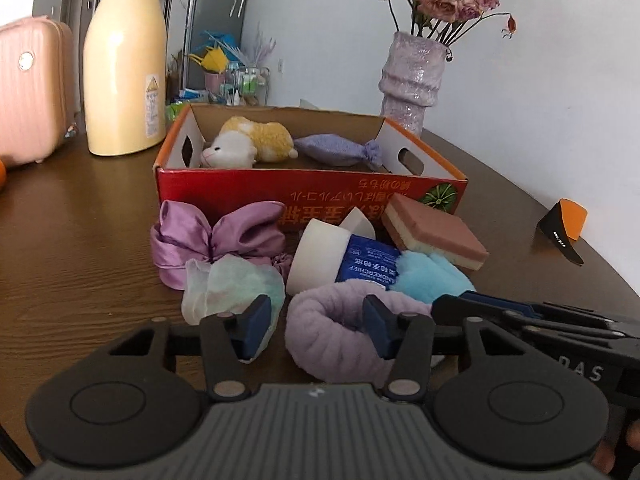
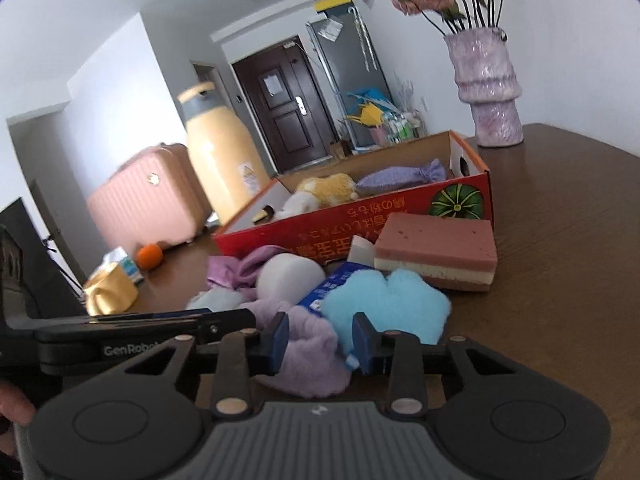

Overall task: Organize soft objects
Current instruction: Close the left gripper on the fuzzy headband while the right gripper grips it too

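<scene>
A red cardboard box holds a plush toy and a lilac sachet. In front of it lies a pile: purple satin scrunchie, pale mesh puff, white roll, blue tissue pack, pink sponge, blue fluffy cloth, lilac terry band. My left gripper is open, its jaws astride the band's left part. My right gripper is open around the band's other end.
A cream thermos, a pink suitcase and an orange stand at the left. A lilac vase with dried roses stands behind the box. An orange-black wedge lies at the right on the brown table.
</scene>
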A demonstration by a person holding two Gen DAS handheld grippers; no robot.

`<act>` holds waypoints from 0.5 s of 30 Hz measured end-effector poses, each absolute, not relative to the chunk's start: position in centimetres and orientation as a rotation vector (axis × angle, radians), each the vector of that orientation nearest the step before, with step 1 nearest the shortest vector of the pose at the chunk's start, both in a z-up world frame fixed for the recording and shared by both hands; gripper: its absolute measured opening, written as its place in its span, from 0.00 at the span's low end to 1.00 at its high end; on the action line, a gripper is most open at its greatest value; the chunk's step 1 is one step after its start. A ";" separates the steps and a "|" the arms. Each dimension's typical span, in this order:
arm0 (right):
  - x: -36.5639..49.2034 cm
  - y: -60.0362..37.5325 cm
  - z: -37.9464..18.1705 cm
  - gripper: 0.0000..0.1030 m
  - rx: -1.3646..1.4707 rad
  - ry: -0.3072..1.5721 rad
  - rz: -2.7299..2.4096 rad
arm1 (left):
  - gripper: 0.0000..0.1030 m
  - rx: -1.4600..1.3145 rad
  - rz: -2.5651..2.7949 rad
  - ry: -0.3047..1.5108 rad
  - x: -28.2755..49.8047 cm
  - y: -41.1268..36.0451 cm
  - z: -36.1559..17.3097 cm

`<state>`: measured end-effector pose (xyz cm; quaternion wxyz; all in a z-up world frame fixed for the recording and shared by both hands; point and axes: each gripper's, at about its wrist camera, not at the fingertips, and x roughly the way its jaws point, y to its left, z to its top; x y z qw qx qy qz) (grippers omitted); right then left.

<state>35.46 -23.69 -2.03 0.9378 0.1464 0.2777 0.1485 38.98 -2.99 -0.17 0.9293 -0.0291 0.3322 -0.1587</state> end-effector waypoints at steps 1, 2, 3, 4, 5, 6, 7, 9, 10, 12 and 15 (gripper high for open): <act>36.1 -23.5 -2.2 0.29 0.297 0.576 0.297 | 0.47 -0.065 -0.321 0.684 39.2 -2.9 -0.3; 36.4 -23.4 -2.4 0.27 0.297 0.580 0.297 | 0.43 -0.071 -0.326 0.688 39.1 -2.8 -0.3; 36.7 -23.3 -2.5 0.26 0.292 0.582 0.298 | 0.33 -0.080 -0.337 0.695 39.1 -2.7 -0.4; 36.7 -23.1 -2.5 0.25 0.286 0.581 0.302 | 0.27 -0.087 -0.350 0.695 38.8 -2.6 -0.4; 36.7 -23.0 -2.6 0.24 0.276 0.580 0.306 | 0.25 -0.089 -0.355 0.691 38.5 -2.5 -0.4; 36.7 -22.8 -2.7 0.23 0.266 0.580 0.311 | 0.22 -0.086 -0.356 0.687 38.0 -2.5 -0.4; 36.5 -22.7 -2.7 0.22 0.263 0.584 0.318 | 0.20 -0.087 -0.355 0.687 37.5 -2.5 -0.4; 36.0 -22.4 -3.1 0.18 0.257 0.599 0.351 | 0.19 -0.094 -0.361 0.682 36.0 -2.6 -0.5; 35.5 -22.3 -3.2 0.18 0.254 0.603 0.359 | 0.18 -0.093 -0.358 0.679 35.2 -2.6 -0.5; 34.3 -21.9 -3.5 0.16 0.221 0.605 0.373 | 0.18 -0.098 -0.358 0.663 33.2 -2.4 -0.5; 31.7 -21.3 -3.7 0.16 0.164 0.603 0.394 | 0.18 -0.110 -0.361 0.669 29.5 -2.2 -1.1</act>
